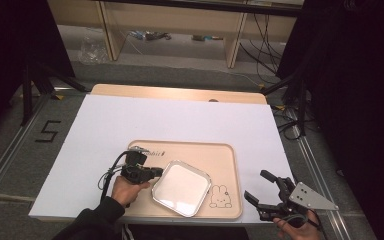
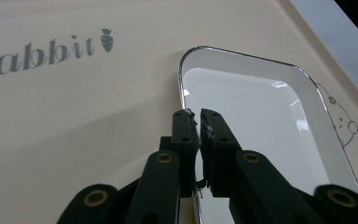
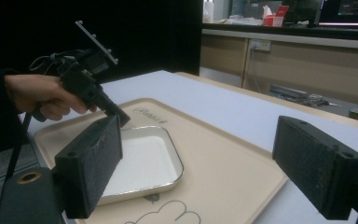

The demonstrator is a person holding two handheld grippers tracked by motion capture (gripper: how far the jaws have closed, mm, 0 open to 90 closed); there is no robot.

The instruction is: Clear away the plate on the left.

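Left gripper pinching white dish rim on beige tray.
I'm holding right gripper wide open, empty; tray is reading "abbit" beside a carrot.

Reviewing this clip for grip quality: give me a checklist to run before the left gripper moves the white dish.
1. Left gripper shut on rim of white dish: ok.
2. Bite deep enough to lift: cannot tell.
3. Dish sits inside beige tray: ok.
4. Dish empty: ok.
5. Right gripper open, off to the tray's right, away from the dish: ok.
6. Tray lies flat on white sheet: ok.
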